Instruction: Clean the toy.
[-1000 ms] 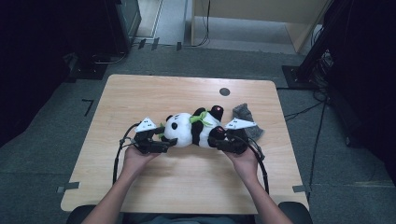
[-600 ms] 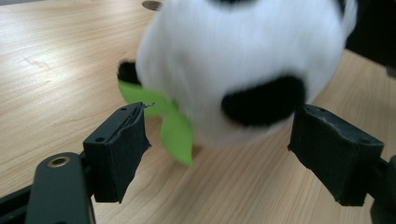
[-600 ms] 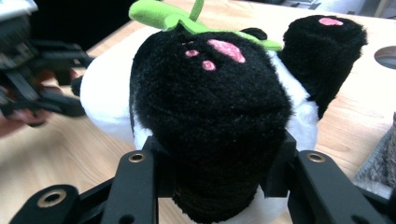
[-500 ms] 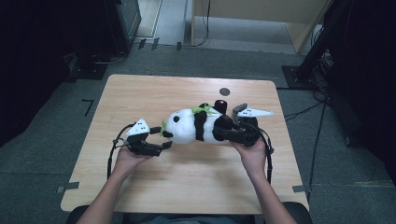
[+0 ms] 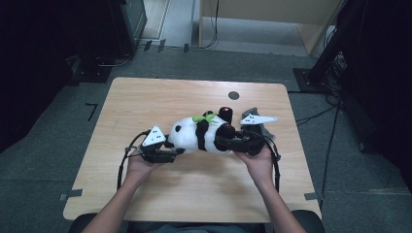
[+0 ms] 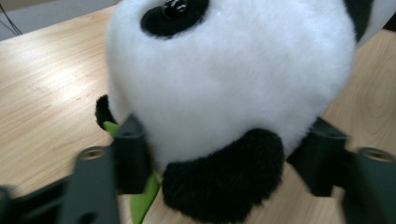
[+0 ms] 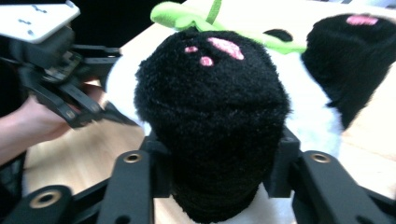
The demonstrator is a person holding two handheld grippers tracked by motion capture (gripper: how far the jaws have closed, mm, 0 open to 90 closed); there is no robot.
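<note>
A black-and-white panda plush (image 5: pixel 194 136) with a green leaf on its neck lies stretched between my two grippers, just above the wooden table (image 5: pixel 145 97). My left gripper (image 5: pixel 176 151) has just been closing its jaws. In the left gripper view they press the white head (image 6: pixel 224 84) from both sides, with a black ear between them (image 6: pixel 224 158). My right gripper (image 5: pixel 221 141) is shut on a black leg (image 7: pixel 210 116) with pink paw marks. Its jaws (image 7: pixel 219 163) have just eased a little wider, and the leg is still pinched between them.
A crumpled grey thing (image 5: pixel 266 130) lies on the table behind the right gripper. A small black disc (image 5: pixel 233 95) sits near the far edge. Dark floor and equipment stands surround the table. Both forearms reach in over the near edge.
The left gripper's jaws, wide beside the head before, have closed onto it. The right hand has risen a little with the leg, tilting the panda.
</note>
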